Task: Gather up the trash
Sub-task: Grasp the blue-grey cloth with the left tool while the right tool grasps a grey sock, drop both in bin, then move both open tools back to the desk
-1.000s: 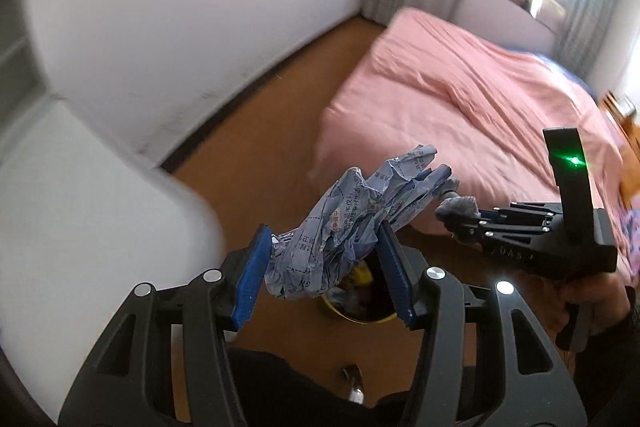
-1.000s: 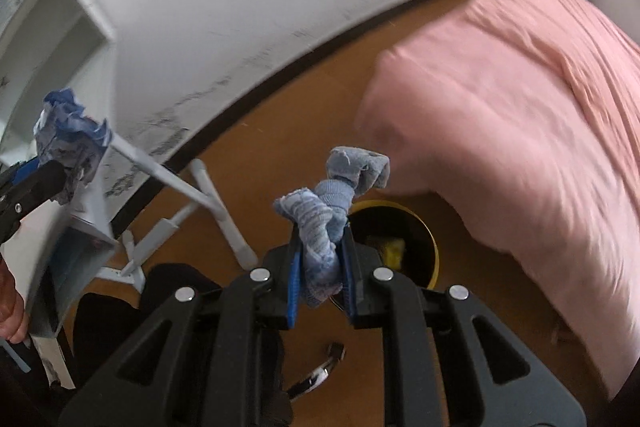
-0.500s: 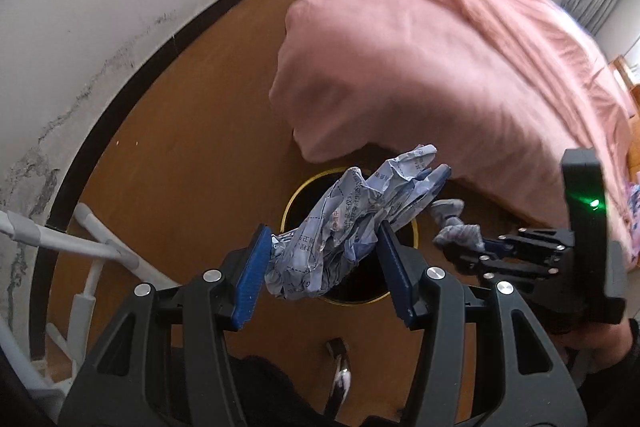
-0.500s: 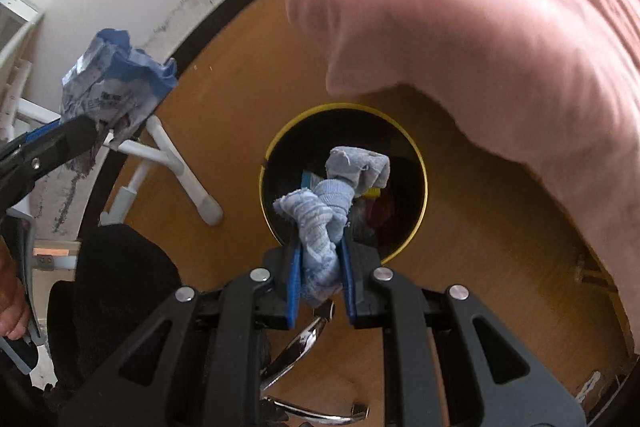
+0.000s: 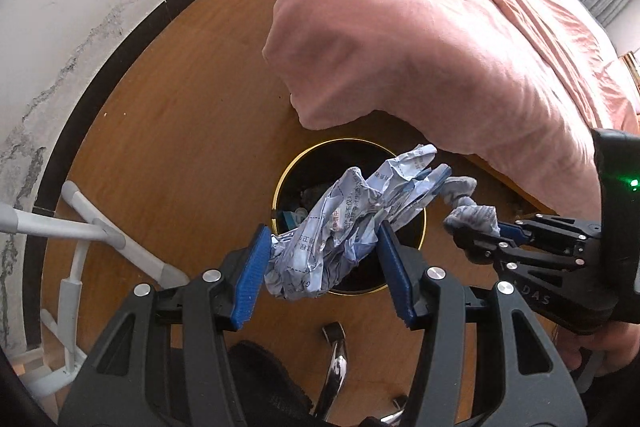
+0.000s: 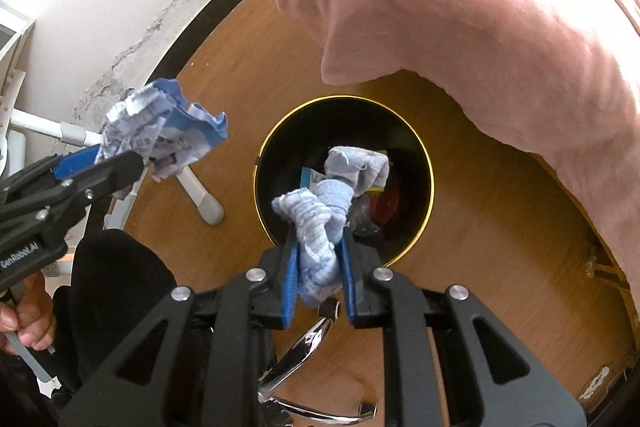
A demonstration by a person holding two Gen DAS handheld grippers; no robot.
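The left gripper (image 5: 320, 263) grips a crumpled paper wrapper (image 5: 352, 223), blue and white with print on it. Its jaws stand about half apart, and the blue pads press on the wad from both sides. The wrapper fills the gap between the fingers and sticks out past the tips, up and to the right. In the left wrist view it hangs above the near rim of the bin (image 5: 288, 171).

The right gripper (image 6: 318, 259) is closed tight on a grey-blue cloth (image 6: 320, 227), knotted and twisted. The lower part of the cloth is pinched between the pads, and the rest bulges out beyond the tips. In the right wrist view the cloth hangs over the mouth of the bin (image 6: 424, 155), near its near edge.

The bin is round and black with a yellow rim, and stands on the wooden floor (image 5: 180, 131) just beside the corner of a bed under a pink cover (image 5: 420, 27). Some rubbish already lies inside it. White chair legs (image 5: 112, 239) stand to the left, by the wall.
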